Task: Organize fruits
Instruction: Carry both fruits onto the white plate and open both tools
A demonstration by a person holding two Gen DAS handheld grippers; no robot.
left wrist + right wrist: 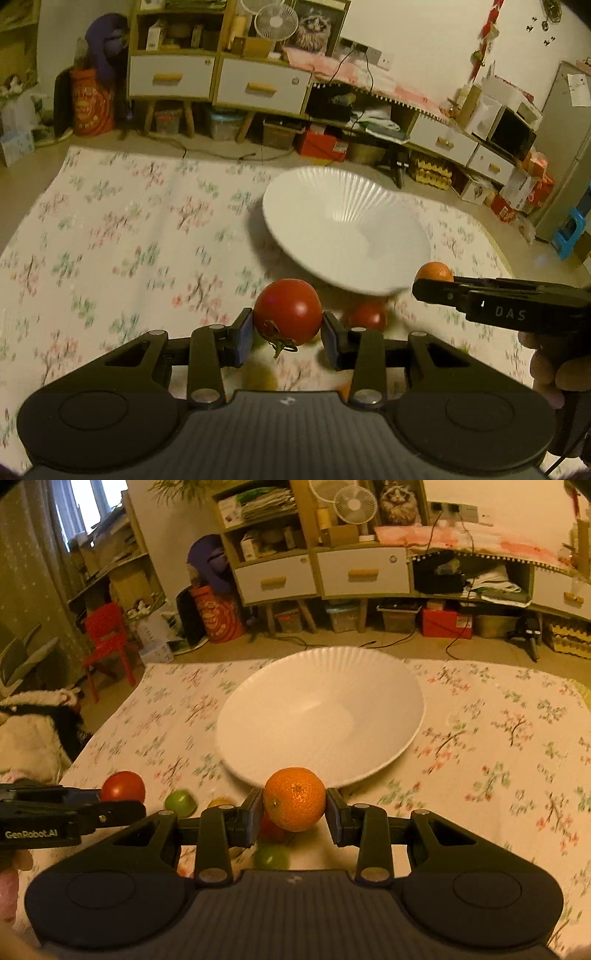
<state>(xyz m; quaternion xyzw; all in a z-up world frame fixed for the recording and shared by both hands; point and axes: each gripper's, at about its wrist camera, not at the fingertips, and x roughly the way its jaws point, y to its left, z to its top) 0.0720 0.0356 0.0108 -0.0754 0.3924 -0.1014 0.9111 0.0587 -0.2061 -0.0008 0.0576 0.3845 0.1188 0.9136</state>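
A floral-clothed counter [498, 738] carries an empty white bowl [321, 716] just ahead of both tools. The left tool [288, 328] is clamped on a tomato [288, 312], the right tool [293, 810] on an orange [294, 799]. Judged step: carrying; next, move over the bowl and release.

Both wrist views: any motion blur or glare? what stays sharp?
Left wrist view: tablecloth and white bowl rim smeared by motion; the tomato in the left gripper stays sharp. Right wrist view: milder blur on the loose fruit; the orange in the right gripper is crisp. Both: warm dim light, fisheye bending, no harsh glare.
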